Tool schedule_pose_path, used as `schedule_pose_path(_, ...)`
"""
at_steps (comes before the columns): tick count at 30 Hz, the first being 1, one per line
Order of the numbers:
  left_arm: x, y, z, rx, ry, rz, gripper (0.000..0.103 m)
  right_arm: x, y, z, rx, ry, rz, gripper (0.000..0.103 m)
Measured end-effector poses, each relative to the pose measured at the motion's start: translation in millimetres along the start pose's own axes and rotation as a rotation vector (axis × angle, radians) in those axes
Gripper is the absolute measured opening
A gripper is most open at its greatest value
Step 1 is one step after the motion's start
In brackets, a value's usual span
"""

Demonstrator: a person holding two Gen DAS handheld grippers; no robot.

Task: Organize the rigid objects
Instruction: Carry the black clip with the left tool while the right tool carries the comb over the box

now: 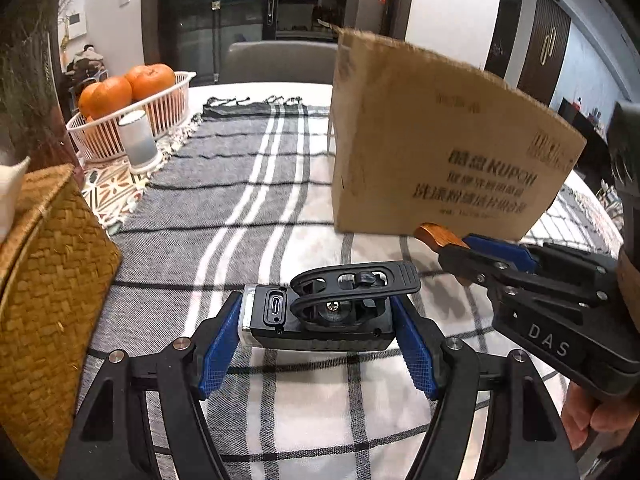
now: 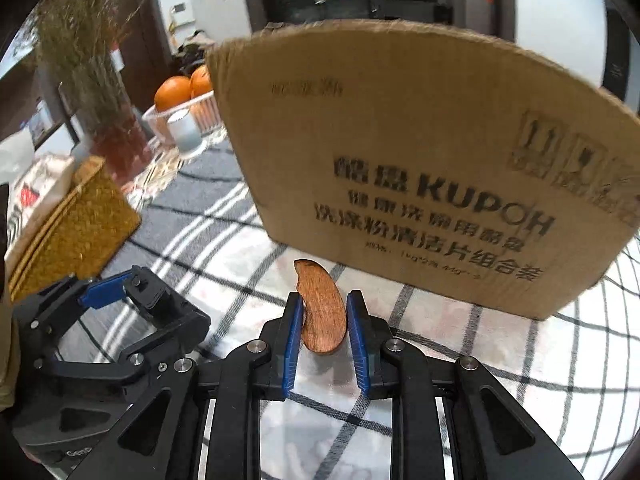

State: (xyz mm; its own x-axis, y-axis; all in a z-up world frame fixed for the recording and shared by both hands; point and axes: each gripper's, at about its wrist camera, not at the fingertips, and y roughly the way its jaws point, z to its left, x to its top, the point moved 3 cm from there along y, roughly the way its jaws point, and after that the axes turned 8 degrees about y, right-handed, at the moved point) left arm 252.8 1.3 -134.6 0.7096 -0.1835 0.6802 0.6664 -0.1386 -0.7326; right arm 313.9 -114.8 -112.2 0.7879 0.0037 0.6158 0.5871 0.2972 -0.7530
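Observation:
My left gripper (image 1: 316, 332) is shut on a black device with a USB-C port and a clip mount (image 1: 320, 312), held just above the checked tablecloth. My right gripper (image 2: 322, 320) is shut on a curved brown wooden piece (image 2: 322, 308), which sticks up between the blue pads. In the left wrist view the right gripper (image 1: 464, 246) and the wooden piece (image 1: 434, 236) sit close before a brown cardboard box (image 1: 432, 152). The box (image 2: 420, 168) stands right ahead in the right wrist view. The left gripper (image 2: 108, 286) shows at that view's lower left.
A woven straw box (image 1: 48, 280) stands at the left. A white basket of oranges (image 1: 132, 116) and a white cup (image 1: 138, 142) stand at the far left. A grey striped cloth (image 1: 240, 168) covers the table's middle. A chair (image 1: 280, 60) is beyond the table.

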Motion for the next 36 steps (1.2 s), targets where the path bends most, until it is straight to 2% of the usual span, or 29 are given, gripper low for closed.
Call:
schedule_pose_path(9, 15.3, -28.4, -7.4, 0.003, 0.032, -0.065, 0.072, -1.3, -35.7, -7.2, -0.067, 0.111, -0.073, 0.024)
schedule_pose_path(18, 29.5, -50.1, -24.6, -0.020, 0.055, -0.112, 0.072, 2.4, -83.5, -14.1, -0.148, 0.140, -0.174, 0.024)
schedule_pose_path(36, 71.7, -94.2, -46.7, -0.007, 0.106, -0.228, 0.072, 19.8, -144.9, -19.7, -0.163, 0.179, -0.313, 0.024)
